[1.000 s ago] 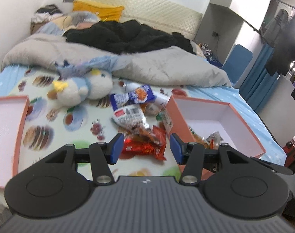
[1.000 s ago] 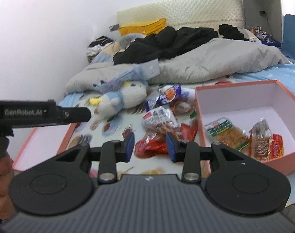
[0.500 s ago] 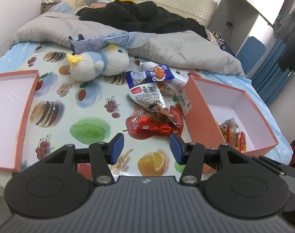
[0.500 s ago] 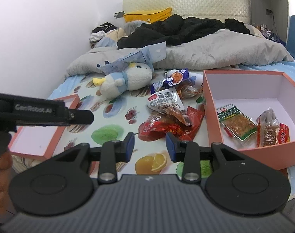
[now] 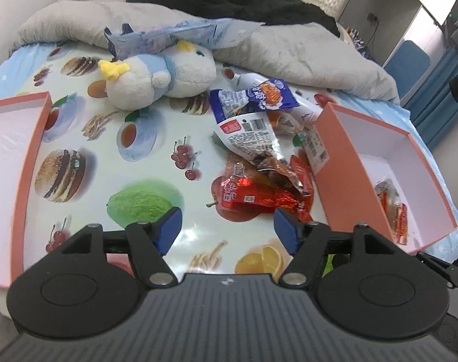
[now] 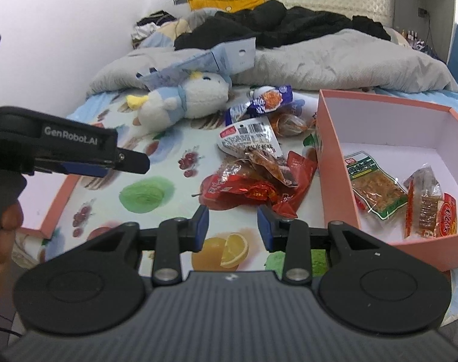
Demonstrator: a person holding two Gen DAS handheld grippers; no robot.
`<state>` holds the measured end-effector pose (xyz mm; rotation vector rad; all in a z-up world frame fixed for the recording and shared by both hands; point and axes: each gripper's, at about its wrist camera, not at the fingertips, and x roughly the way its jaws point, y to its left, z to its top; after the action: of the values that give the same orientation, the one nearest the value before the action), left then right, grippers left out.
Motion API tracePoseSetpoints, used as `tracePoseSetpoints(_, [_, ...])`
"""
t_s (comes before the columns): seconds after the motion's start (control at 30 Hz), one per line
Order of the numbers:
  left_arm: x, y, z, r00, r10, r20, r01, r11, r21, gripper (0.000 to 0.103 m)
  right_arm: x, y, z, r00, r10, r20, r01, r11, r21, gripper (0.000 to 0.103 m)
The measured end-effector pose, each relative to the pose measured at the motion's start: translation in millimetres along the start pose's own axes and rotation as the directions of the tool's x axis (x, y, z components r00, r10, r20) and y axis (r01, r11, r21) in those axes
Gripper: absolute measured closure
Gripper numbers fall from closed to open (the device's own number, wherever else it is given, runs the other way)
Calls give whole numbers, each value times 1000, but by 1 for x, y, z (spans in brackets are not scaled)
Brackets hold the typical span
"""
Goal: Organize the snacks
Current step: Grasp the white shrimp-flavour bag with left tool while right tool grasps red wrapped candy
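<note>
Only the right wrist view shows the green snack packet [image 6: 376,188] inside the pink box [image 6: 334,163] at right, while the left gripper [image 5: 228,226], just widened, and the right gripper [image 6: 232,226] hang empty-jawed before the red snack packets [image 5: 256,196] at frame centre.

My left gripper [image 5: 226,226] pointed steeply down, its jaws just opening wider with nothing between my blue pads [image 5: 168,226]. My right gripper [image 6: 232,225] sat narrower, jaws apart, empty. My left hand [image 6: 5,226] gripped its handle.
</note>
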<state>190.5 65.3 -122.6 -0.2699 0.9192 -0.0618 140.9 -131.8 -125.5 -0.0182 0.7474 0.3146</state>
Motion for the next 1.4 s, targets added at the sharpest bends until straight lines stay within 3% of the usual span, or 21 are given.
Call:
tracePoseSetpoints(0.23, [50, 10, 23, 999, -17, -50, 16, 1000, -16, 30, 32, 3, 15, 999, 0, -35, -2, 999, -39, 65])
tracePoseSetpoints(0.3, [64, 13, 29, 998, -23, -64, 21, 999, -25, 30, 44, 4, 21, 999, -20, -41, 18, 998, -57, 52])
tracePoseSetpoints(0.53, [117, 15, 57, 990, -93, -109, 86, 994, -69, 30, 90, 3, 26, 994, -25, -102, 8, 986, -167, 51])
tracePoseSetpoints(0.67, [148, 7, 71, 973, -171, -157, 153, 981, -117, 30, 114, 5, 23, 988, -77, -133, 36, 958, -285, 51])
tracePoseSetpoints(0.8, [174, -7, 78, 954, -229, -192, 203, 968, -145, 30, 130, 2, 21, 984, -96, -150, 41, 942, -334, 51])
tracePoseSetpoints(0.87, [187, -13, 80, 947, -236, -217, 204, 966, -157, 29, 135, 1, 21, 983, -94, -156, 35, 938, -346, 36])
tracePoseSetpoints(0.93, [198, -17, 81, 938, -249, -240, 209, 961, -182, 28, 141, 0, 21, 982, -80, -169, 15, 934, -357, 34])
tracePoseSetpoints(1.23, [226, -13, 82, 925, -274, -262, 181, 926, -330, 24, 157, -7, 19, 979, -52, -199, -16, 946, -324, 35])
tracePoseSetpoints(1.33, [230, -12, 82, 926, -280, -252, 177, 915, -363, 24, 162, -9, 18, 978, -62, -199, -3, 950, -311, 47])
tracePoseSetpoints(1.4, [232, -14, 84, 934, -260, -245, 161, 919, -359, 24, 163, -11, 16, 977, -69, -202, 4, 952, -305, 63])
